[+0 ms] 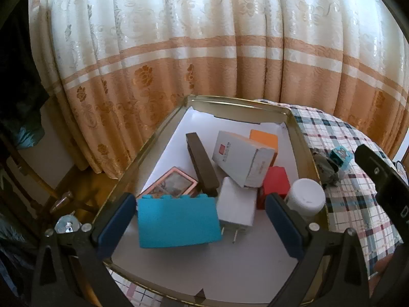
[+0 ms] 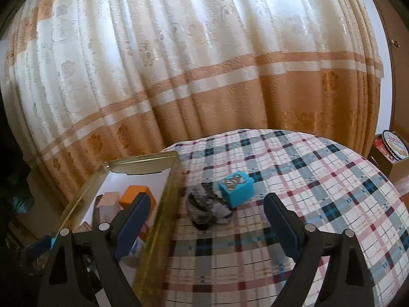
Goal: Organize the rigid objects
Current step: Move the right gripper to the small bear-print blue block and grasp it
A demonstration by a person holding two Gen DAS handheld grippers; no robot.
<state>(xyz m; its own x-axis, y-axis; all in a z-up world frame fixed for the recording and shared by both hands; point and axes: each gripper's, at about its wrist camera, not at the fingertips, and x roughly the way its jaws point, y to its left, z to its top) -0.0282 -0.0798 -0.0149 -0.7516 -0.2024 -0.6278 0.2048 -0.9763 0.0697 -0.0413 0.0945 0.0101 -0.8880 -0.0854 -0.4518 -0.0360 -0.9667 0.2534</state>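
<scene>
The right gripper's fingers (image 2: 281, 226) stand wide and empty, the blue cube (image 2: 236, 188) ahead between them, nearer this hand than the left.

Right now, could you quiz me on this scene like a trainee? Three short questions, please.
1. True or false: the teal cube lies inside the tin.
2. Which sits nearest the left gripper? A. orange box B. blue block C. red block
3. Fill in: the right gripper is ____ and holds nothing.

Key: 1 false, it rests on the plaid cloth beside the tin; 2 B; 3 open.
</scene>
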